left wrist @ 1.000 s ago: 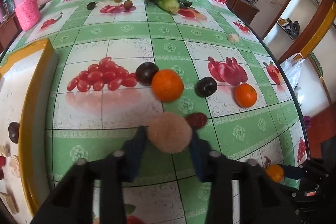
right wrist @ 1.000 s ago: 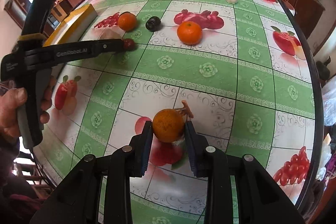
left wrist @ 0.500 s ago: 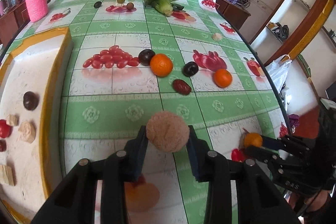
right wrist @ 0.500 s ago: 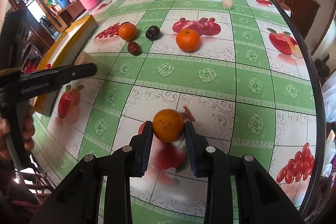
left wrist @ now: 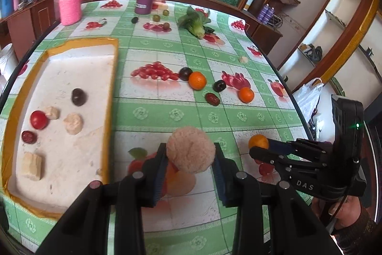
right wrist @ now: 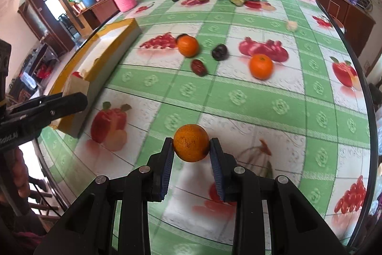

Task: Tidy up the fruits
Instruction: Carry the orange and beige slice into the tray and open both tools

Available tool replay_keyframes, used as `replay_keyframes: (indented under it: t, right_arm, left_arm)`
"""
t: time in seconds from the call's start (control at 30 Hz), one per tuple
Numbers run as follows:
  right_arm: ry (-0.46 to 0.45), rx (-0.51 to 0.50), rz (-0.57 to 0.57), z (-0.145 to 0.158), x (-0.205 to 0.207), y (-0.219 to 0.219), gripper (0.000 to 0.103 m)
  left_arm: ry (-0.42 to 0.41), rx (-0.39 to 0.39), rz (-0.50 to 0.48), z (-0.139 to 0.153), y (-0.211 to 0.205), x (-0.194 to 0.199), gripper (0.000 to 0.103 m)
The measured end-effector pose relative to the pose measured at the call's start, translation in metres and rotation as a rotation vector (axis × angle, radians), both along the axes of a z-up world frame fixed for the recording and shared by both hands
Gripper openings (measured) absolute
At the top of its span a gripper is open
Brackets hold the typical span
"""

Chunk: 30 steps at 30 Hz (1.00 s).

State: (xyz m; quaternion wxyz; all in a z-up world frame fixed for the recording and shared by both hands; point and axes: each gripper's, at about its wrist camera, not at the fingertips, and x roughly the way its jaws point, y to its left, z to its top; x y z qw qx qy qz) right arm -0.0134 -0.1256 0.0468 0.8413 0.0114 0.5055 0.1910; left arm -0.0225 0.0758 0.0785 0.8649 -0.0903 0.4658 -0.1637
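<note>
we have both grippers loaded. our left gripper (left wrist: 189,157) is clamped on a fuzzy pink fruit (left wrist: 189,152), and our right gripper (right wrist: 191,147) is pinched on a small orange (right wrist: 191,145); each fruit sits between the pads, lifted off the table (left wrist: 238,116).

the white tray (left wrist: 71,78) with the yellow rim lies to the left of the pink fruit and already carries a dark plum (left wrist: 78,96), a tomato (left wrist: 38,120), a red date (left wrist: 29,137) and some pale pieces. more fruit waits in the middle of the table: two oranges (left wrist: 197,80), two dark plums (left wrist: 219,85) and a date (left wrist: 212,99).

we judge the step in hand to be carrying these two fruits to the tray. to do it well we should keep both grips firm but not harder, since the pink fruit looks soft and could bruise. we should take the left one across first, clear the raised rim, and lower it onto a bare patch near the front of the tray, away from the tomato, before letting go. round fruit rolls, so we release low and level. the right gripper should hold back until the left has cleared, so the two tools do not meet over the rim.
</note>
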Motion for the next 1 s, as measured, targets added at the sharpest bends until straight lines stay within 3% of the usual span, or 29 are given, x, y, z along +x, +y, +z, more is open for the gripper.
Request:
replay_keyframes:
  t: [0.3, 0.53, 0.77, 1.0]
  right_arm:
    - [-0.026, 0.036, 0.113, 0.02, 0.024, 0.061, 0.03]
    - [-0.052, 0.052, 0.212, 0.035, 0.052, 0.117, 0.03]
    - [-0.086, 0.036, 0.285, 0.04, 0.086, 0.17, 0.03]
    - [-0.068, 0.029, 0.3, 0.023, 0.13, 0.211, 0.03]
  left_arm:
    - [-0.023, 0.003, 0.145, 0.008, 0.069, -0.019, 0.039]
    - [0.003, 0.024, 0.244, -0.004, 0.115, -0.021, 0.039]
    - [0.057, 0.027, 0.267, -0.026, 0.131, -0.011, 0.039]
    - [0.081, 0.042, 0.243, -0.039, 0.128, 0.006, 0.039]
